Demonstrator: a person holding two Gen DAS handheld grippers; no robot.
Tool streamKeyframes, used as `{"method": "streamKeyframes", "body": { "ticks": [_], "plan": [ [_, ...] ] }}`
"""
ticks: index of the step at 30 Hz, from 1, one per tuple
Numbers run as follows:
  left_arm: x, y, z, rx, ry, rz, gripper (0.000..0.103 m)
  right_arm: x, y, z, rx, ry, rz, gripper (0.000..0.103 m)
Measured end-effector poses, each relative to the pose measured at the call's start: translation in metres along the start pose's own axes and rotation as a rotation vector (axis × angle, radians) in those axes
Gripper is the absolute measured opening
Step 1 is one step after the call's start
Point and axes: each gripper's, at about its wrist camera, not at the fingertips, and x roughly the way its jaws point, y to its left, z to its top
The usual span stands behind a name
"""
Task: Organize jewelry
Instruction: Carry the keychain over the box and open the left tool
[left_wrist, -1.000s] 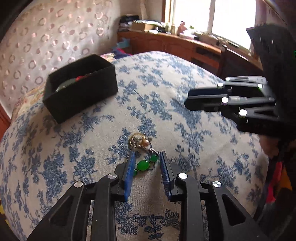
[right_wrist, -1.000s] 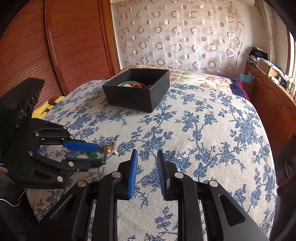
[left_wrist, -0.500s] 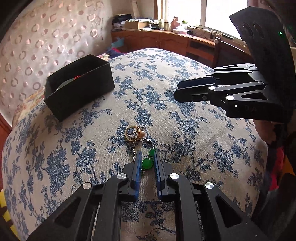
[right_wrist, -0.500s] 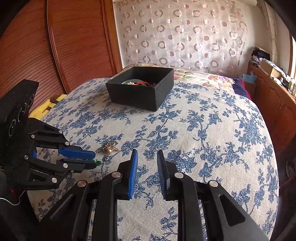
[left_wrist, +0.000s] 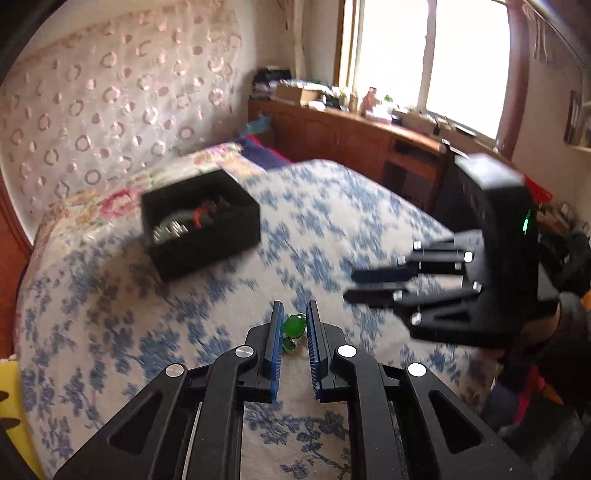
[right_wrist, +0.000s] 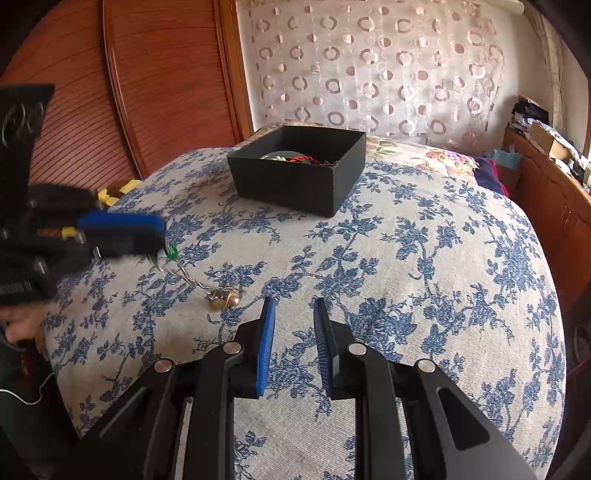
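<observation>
1. Jewelry piece (left_wrist: 294, 326): its green beads sit pinched between the left tool's (left_wrist: 292, 325) blue pads, which have just closed on them.
2. It has been lifted since a moment ago; its chain trails down to the pearl charm (right_wrist: 226, 297), apparently touching the bed (right_wrist: 424, 258).
3. Right tool (right_wrist: 293, 321) hovers part-open, empty.
4. Likely next: carry it to the black box (right_wrist: 295, 184).

Bright daylight from blown-out window (left_wrist: 436, 59), motion blur, fisheye-bent edges.
</observation>
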Motion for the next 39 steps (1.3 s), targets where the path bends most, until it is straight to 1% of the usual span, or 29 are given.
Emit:
{"method": "streamKeyframes", "body": {
  "ticks": [7,8,10,14,16,17,18,19,20,22,23,24,28,31,33,37,39],
  "plan": [
    [-0.021,0.017,0.011,-0.047,-0.066,0.046,0.011,0.009,0.016,0.001,-0.031,0.023,0.036,0.024],
    [-0.022,0.02,0.011,-0.051,-0.07,0.053,0.011,0.011,0.02,0.001,-0.037,0.026,0.045,0.027],
    [-0.024,0.024,0.01,-0.057,-0.072,0.065,0.011,0.013,0.028,0.002,-0.051,0.025,0.064,0.042],
    [-0.022,0.032,0.006,-0.076,-0.07,0.084,0.011,0.018,0.042,0.005,-0.085,0.03,0.081,0.042],
    [-0.022,0.036,0.003,-0.085,-0.069,0.091,0.011,0.025,0.047,0.008,-0.096,0.049,0.08,0.042],
    [-0.021,0.038,0.002,-0.09,-0.067,0.096,0.011,0.028,0.049,0.009,-0.099,0.06,0.075,0.042],
    [-0.021,0.04,0.001,-0.094,-0.067,0.097,0.011,0.03,0.05,0.009,-0.1,0.068,0.076,0.033],
    [-0.021,0.04,0.001,-0.097,-0.067,0.098,0.011,0.033,0.051,0.009,-0.102,0.084,0.081,0.029],
    [-0.02,0.042,0.0,-0.1,-0.065,0.099,0.011,0.035,0.051,0.009,-0.103,0.095,0.079,0.029],
    [-0.018,0.043,-0.001,-0.104,-0.063,0.103,0.011,0.037,0.052,0.009,-0.108,0.106,0.069,0.019],
    [-0.017,0.045,-0.001,-0.109,-0.062,0.104,0.011,0.037,0.052,0.009,-0.114,0.109,0.066,0.017],
    [-0.015,0.046,-0.001,-0.11,-0.062,0.105,0.011,0.038,0.052,0.01,-0.12,0.11,0.058,0.013],
    [-0.01,0.052,0.002,-0.12,-0.064,0.114,0.011,0.038,0.052,0.012,-0.151,0.112,0.056,0.012],
    [-0.006,0.058,0.012,-0.123,-0.074,0.121,0.011,0.037,0.048,0.023,-0.155,0.09,0.05,0.012],
    [-0.003,0.062,0.023,-0.119,-0.085,0.13,0.011,0.035,0.042,0.037,-0.155,0.064,0.036,0.012],
    [0.004,0.075,0.049,-0.116,-0.115,0.152,0.012,0.032,0.018,0.078,-0.138,-0.016,0.0,0.012],
    [0.007,0.08,0.062,-0.12,-0.129,0.16,0.012,0.036,0.006,0.097,-0.132,-0.045,-0.037,0.012]
  ]
}}
